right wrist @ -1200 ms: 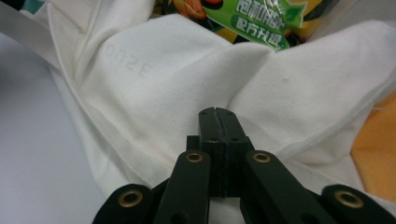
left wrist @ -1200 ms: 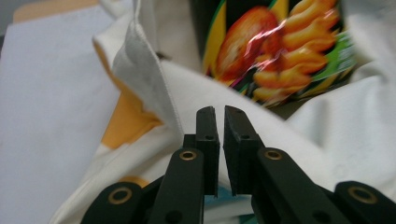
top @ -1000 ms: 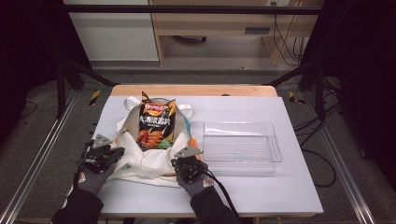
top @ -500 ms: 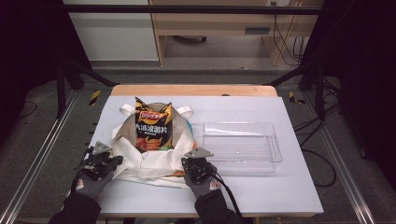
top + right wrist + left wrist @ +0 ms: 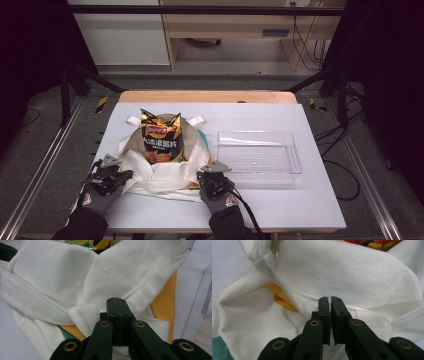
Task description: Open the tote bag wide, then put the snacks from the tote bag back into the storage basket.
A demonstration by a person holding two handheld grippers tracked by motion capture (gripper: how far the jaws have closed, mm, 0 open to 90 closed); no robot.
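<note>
White cloth bag point(image 5: 165, 172) lies on the bench point(image 5: 280, 210), left of centre, its mouth gathered toward the near edge. Chip bag point(image 5: 161, 137) sticks up out of it, upright, top edge crimped and pointing at the far edge. Two cloth handles show at the far side of the bag, one each side of the chip bag.

Clear plastic tray point(image 5: 259, 157) sits just right of the cloth bag, long side parallel to the near edge. Can't tell whether tray and cloth touch.

Left claw point(image 5: 111, 176) is at the near-left corner of the cloth bag, gloved hand point(image 5: 96, 196) behind it. In the left gripper view the left claw point(image 5: 330, 301) has its jaws nearly together with a thin slit between them, tips against a seam of the white fabric. No cloth visible in the slit, so can't tell if it is clamped on anything.

Right claw point(image 5: 212, 180) is at the near-right corner of the cloth bag, between bag and tray, with a second gloved hand point(image 5: 222, 200) behind it. In the right gripper view the right claw point(image 5: 117, 302) is clenched, jaws flush, tips pressed at a folded hem of the cloth bag. Can't tell if fabric is pinched in there.

Yellow and teal print shows under folds of the cloth in both gripper views. Tray wall is visible at the right edge of the right gripper view.
</note>
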